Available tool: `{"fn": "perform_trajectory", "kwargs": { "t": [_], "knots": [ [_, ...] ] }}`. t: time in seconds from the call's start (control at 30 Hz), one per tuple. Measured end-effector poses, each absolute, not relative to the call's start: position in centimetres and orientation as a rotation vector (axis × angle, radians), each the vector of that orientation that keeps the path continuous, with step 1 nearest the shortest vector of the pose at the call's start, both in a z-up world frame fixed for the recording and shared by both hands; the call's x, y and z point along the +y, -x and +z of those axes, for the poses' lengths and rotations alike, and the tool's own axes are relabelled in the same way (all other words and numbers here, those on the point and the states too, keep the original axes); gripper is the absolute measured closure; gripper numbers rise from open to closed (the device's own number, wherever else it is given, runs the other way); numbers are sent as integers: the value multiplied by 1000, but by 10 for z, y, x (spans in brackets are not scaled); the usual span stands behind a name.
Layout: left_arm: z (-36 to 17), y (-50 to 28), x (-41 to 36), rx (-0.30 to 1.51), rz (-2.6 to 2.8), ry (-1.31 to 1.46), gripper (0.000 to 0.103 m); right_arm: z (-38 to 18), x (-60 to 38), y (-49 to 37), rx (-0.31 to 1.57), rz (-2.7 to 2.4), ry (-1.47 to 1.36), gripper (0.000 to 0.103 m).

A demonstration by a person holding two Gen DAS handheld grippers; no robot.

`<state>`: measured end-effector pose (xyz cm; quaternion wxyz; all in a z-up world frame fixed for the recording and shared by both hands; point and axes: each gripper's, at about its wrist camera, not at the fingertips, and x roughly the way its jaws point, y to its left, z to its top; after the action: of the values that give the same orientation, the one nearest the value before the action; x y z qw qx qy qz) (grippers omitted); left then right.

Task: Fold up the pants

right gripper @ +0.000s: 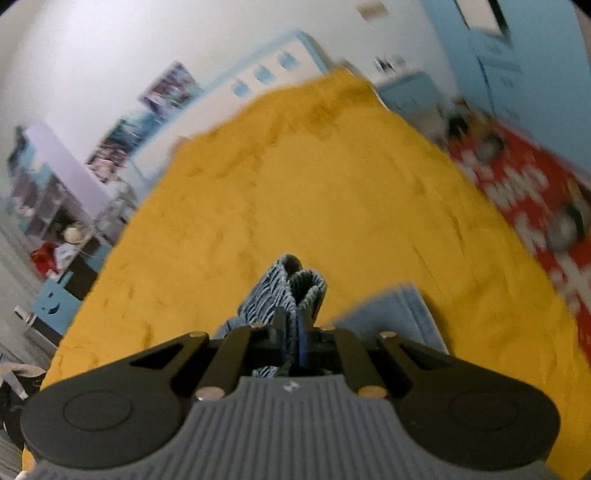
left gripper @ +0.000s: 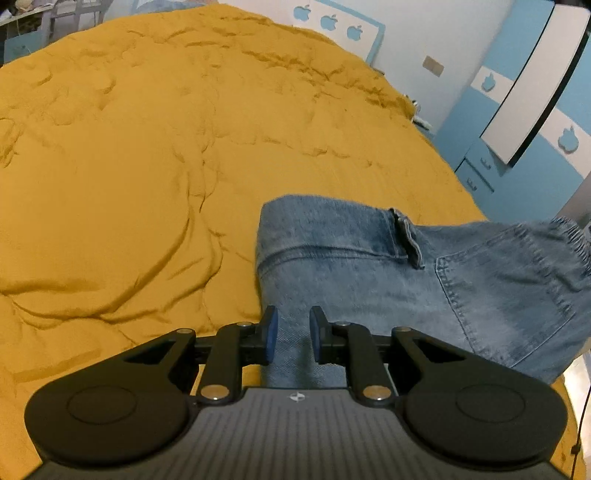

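A bedroom with white walls (left gripper: 424,33) and blue-and-white cupboards (left gripper: 524,122) decorated with apple shapes surrounds a bed whose rumpled mustard-yellow cover (left gripper: 147,155) fills most of both views. In the right wrist view, which is blurred, posters (right gripper: 147,110) hang on the far wall, cluttered shelves (right gripper: 48,206) stand beyond the bed's left edge, and a red patterned rug (right gripper: 535,199) lies past its right edge.

The pants (left gripper: 424,280), light blue jeans, lie on the cover near the bed's near right corner. In the left wrist view a back pocket (left gripper: 506,291), a belt loop (left gripper: 408,236) and the gathered elastic waistband (left gripper: 569,236) face up, with one folded edge running along the left side of the denim.

The left hand-held gripper (left gripper: 291,334) sits low over the near edge of the jeans, its blue-padded fingers (left gripper: 270,332) standing a narrow gap apart with denim showing between them; whether the pads press on the cloth I cannot tell.

The right hand-held gripper (right gripper: 291,338) is fully closed on a bunched fold of the waistband (right gripper: 295,284), which stands up past its fingertips, above a flatter part of the jeans (right gripper: 399,314) on the cover.
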<state>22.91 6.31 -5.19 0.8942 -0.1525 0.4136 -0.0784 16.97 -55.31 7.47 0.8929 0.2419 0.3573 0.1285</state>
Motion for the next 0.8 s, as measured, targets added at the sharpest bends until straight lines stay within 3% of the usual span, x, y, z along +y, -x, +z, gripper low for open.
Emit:
{"fn": "perform_trajectory", "kwargs": {
  "t": [0.17, 0.4, 0.47, 0.63, 0.8],
  "knots": [
    [-48, -232, 61, 840, -176, 311, 83, 87, -568, -166, 731, 179, -466, 103],
    [-48, -250, 53, 829, -186, 283, 83, -17, -593, -169, 912, -1, -488, 101],
    [-44, -257, 49, 816, -188, 262, 83, -18, -596, -171, 907, -7, -503, 99],
    [-37, -284, 36, 792, -214, 243, 83, 18, -565, -176, 817, -11, -239, 88],
    [-53, -313, 7, 811, -229, 198, 84, 14, -522, -193, 778, 120, -130, 88]
  ]
}}
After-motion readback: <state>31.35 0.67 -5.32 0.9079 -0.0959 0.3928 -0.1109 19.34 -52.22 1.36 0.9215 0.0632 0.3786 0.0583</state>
